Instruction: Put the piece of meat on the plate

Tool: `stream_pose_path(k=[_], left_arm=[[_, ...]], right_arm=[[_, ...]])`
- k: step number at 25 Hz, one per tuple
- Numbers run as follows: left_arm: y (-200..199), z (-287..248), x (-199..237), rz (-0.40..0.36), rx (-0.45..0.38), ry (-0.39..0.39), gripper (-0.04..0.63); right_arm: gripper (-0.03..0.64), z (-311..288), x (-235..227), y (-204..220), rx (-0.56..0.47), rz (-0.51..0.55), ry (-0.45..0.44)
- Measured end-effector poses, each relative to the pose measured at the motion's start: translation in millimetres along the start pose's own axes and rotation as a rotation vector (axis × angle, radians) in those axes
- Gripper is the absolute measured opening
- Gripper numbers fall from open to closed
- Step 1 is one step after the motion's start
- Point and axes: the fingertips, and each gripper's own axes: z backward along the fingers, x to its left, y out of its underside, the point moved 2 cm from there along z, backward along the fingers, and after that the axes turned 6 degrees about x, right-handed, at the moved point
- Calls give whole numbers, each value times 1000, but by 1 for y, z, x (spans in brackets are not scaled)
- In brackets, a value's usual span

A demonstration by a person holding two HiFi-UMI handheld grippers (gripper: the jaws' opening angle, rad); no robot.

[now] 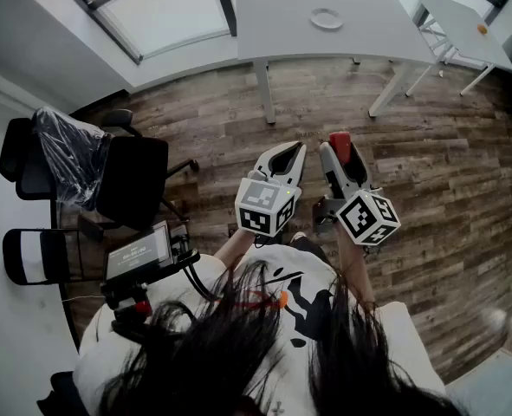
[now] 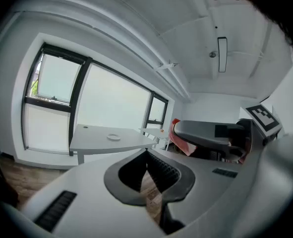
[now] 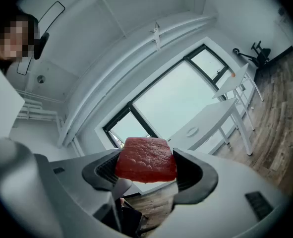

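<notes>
– Two grippers up, but only one is carrying. Why the right gripper (image 1: 340, 148)?
– Because you are clamping the piece of meat (image 3: 146, 158) in it. Its jaws are standing wide, pressing the red slab from both sides, and you are holding it about level, probably so the slab is not sliding out forward.
– What is the left gripper (image 2: 147, 168) doing?
– Nothing yet. Its jaws are meeting at the tips with nothing between them, and you are holding it just beside the right one, likely as a spare.
– Where is the meat going?
– To the plate (image 1: 326, 18), which is sitting on the white desk (image 1: 372, 29) across the wooden floor (image 1: 446, 172), well apart from you. The meat is riding in the air in front of you, so you are probably at the carrying stage, with the crossing to the desk ahead.
</notes>
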Motion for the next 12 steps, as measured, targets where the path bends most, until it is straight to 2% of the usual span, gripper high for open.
stream_pose_path(k=[12], left_arm=[[-7, -3, 0, -14, -7, -2, 6]], right_arm=[[321, -4, 2, -5, -25, -67, -44]])
